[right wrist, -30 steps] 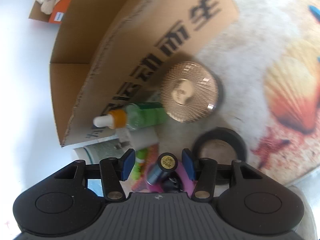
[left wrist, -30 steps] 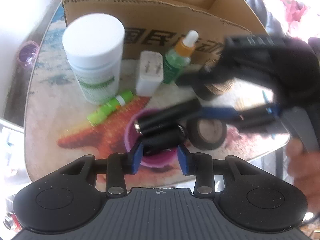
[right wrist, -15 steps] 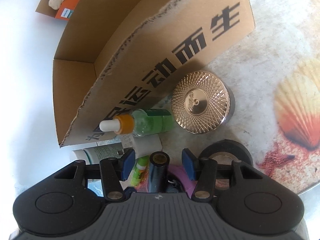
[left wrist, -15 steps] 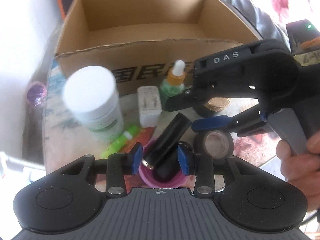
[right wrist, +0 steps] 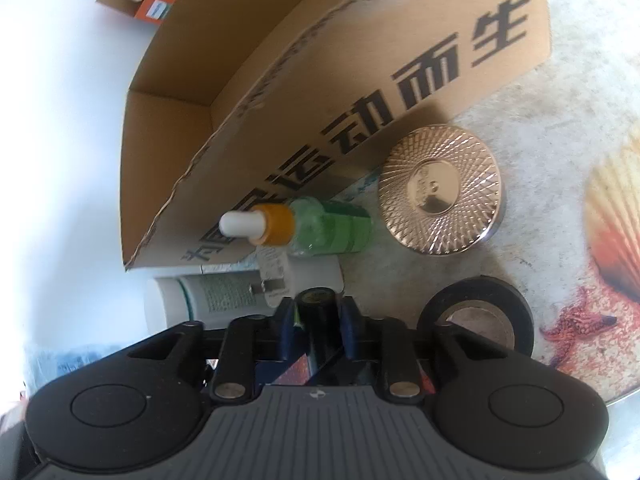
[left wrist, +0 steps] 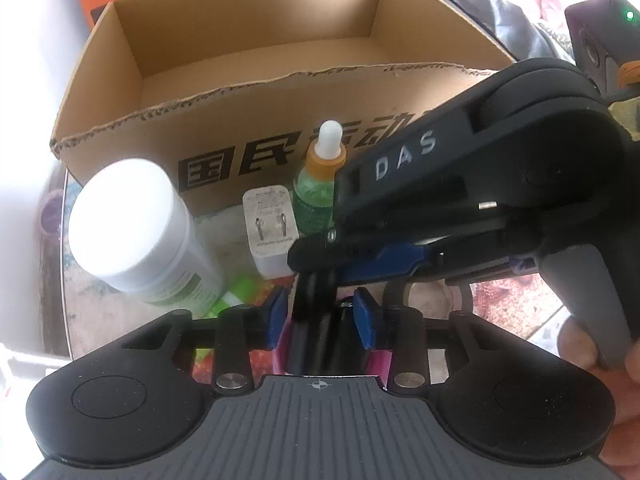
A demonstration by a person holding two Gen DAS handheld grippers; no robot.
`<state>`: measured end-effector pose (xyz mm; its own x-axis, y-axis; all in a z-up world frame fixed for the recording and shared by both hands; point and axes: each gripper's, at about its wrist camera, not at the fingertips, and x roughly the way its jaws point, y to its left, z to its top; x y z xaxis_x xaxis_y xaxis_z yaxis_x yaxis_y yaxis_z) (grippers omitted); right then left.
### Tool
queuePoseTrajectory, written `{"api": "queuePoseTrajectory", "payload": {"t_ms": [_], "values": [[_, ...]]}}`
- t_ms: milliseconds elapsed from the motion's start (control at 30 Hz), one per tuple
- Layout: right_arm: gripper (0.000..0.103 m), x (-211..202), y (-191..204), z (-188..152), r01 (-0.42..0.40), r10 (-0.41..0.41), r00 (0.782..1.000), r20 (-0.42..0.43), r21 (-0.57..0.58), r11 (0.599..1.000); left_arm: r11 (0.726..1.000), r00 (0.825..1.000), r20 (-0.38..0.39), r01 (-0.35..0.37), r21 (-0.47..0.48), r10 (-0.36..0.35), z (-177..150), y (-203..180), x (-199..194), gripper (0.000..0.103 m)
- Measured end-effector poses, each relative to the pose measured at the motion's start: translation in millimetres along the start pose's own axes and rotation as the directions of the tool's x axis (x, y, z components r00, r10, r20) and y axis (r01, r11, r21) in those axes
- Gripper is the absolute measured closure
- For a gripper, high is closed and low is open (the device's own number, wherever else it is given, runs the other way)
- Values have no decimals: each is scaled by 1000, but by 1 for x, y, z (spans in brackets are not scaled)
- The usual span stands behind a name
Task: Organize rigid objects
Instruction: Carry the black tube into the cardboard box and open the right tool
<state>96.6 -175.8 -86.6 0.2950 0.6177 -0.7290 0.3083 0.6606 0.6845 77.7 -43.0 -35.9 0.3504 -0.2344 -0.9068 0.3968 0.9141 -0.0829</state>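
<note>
My right gripper [right wrist: 316, 314] is shut on a black cylinder [right wrist: 318, 312] and holds it upright; it also shows in the left wrist view [left wrist: 316, 304], where the right gripper [left wrist: 320, 256] reaches in from the right. The cylinder stands in a pink cup [left wrist: 376, 360] between my left gripper's [left wrist: 320, 316] blue pads [left wrist: 276, 316]; whether they press on the cup is hidden. An open cardboard box [left wrist: 248, 80] stands behind.
In front of the box stand a white-lidded jar [left wrist: 128, 220], a white charger plug [left wrist: 272, 228], a green dropper bottle [right wrist: 316, 226], a gold-lidded jar [right wrist: 440, 196], a black tape roll [right wrist: 476, 316] and a green tube [left wrist: 236, 296]. The table edge lies at the right.
My right gripper closed on the black cylinder and turned it from tilted to upright. The left gripper moved nearer to the cup and box.
</note>
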Motion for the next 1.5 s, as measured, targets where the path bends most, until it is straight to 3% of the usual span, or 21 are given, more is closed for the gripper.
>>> {"api": "queuePoseTrajectory", "payload": {"t_ms": [167, 500, 700, 833, 933, 1133, 1300, 1500], "values": [[77, -10, 9, -3, 5, -4, 1000, 15, -62, 998, 1000, 999, 25, -25, 17, 24, -4, -3, -7, 79], [77, -51, 62, -15, -24, 37, 998, 54, -222, 975, 998, 991, 119, -55, 15, 53, 5, -3, -68, 80], [77, -95, 131, -6, -59, 99, 990, 101, -341, 938, 996, 968, 232, -90, -13, 91, 33, 8, -129, 80], [77, -101, 178, 20, -78, 143, 981, 133, -405, 911, 990, 944, 298, -132, -58, 143, 63, 30, -149, 80], [77, -87, 206, 53, -83, 152, 981, 124, -437, 896, 985, 939, 303, -139, -107, 165, 94, 52, -142, 80], [77, -23, 220, 133, -39, 61, 998, 34, -457, 889, 977, 968, 195, -121, -178, 155, 151, 96, -86, 80], [77, 33, 200, 168, -18, -19, 996, -84, -414, 910, 974, 981, 103, -147, -170, 166, 152, 98, -46, 80], [78, 75, 175, 193, -40, -23, 985, -174, -351, 935, 975, 984, 75, -145, -168, 159, 145, 100, -40, 78]]}}
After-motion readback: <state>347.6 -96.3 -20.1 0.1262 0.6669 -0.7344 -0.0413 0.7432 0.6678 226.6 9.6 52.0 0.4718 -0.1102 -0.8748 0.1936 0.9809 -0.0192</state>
